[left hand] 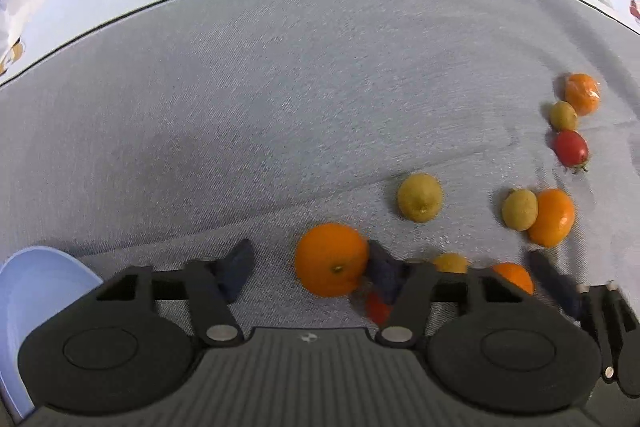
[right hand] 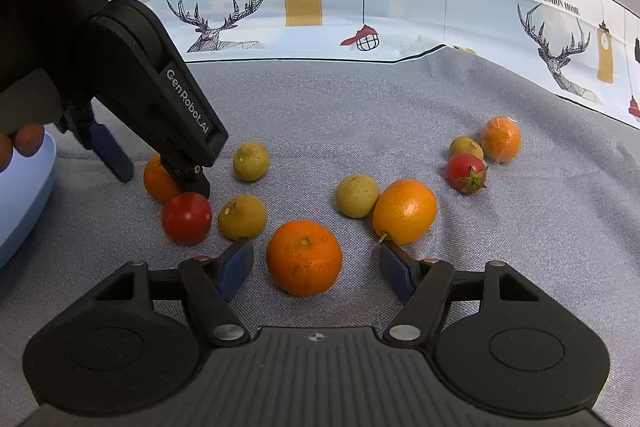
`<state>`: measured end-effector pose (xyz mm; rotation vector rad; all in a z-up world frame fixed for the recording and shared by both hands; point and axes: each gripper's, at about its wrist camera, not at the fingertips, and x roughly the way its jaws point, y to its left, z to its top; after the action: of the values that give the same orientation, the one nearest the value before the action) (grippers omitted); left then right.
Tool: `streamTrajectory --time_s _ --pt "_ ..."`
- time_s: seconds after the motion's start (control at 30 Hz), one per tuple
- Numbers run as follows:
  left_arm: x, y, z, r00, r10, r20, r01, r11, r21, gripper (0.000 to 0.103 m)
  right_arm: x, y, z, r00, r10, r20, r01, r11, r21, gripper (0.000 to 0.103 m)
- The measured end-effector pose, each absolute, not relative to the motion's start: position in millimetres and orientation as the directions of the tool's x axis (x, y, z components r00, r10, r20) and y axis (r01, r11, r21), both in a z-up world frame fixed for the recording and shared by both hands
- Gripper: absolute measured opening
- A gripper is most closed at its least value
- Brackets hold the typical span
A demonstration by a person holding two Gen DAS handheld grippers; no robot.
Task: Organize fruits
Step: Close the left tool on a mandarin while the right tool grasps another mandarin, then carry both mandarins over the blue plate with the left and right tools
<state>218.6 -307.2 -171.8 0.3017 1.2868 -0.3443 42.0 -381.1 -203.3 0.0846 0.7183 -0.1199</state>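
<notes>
On the grey cloth [right hand: 360, 99], sorting has barely begun: about 10 fruits lie loose, and what the blue bowl [right hand: 24, 195] at left holds cannot be seen. Left hand-held gripper [left hand: 308, 269] has an orange [left hand: 331, 259] touching its right finger; the left finger stands clear, so no grasp yet. Right hand-held gripper [right hand: 316, 263] is unclenched, straddling a mandarin [right hand: 304, 258] without contact. All visible fruit remains to be placed.
</notes>
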Motion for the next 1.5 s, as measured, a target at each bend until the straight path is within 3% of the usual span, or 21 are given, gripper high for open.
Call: streamTrajectory --time_s 0.03,0.27,0.53,0.7,1.13,1.5 --pt "216 -309 -172 0.242 -0.087 -0.966 0.421 0.907 0.024 0.04 41 -382 -202 0.751 -0.074 -0.656 0.139 0.989 0.047 0.037" --pt "195 -300 -161 0.235 -0.097 -0.967 0.436 0.9 0.016 0.04 32 -379 -196 0.766 0.035 -0.642 0.077 0.986 0.146 0.037" --pt "143 -239 -93 0.306 -0.188 -0.933 0.403 0.914 -0.052 0.04 5 -385 -171 0.79 -0.121 -0.601 0.206 0.976 0.075 0.037" --pt "107 -195 -59 0.356 -0.175 -0.918 0.35 0.936 -0.043 0.04 -21 -375 -140 0.81 -0.143 -0.569 0.242 0.965 0.102 0.037" --pt "11 -85 -17 0.45 -0.178 -0.875 0.245 0.967 -0.071 0.04 -104 -267 -62 0.835 0.08 -0.544 0.034 0.98 0.195 0.037" --pt "-26 -15 1 0.526 -0.208 -0.825 0.172 0.976 -0.137 0.04 -121 -191 -29 0.831 0.151 -0.535 -0.123 0.989 0.086 0.037"
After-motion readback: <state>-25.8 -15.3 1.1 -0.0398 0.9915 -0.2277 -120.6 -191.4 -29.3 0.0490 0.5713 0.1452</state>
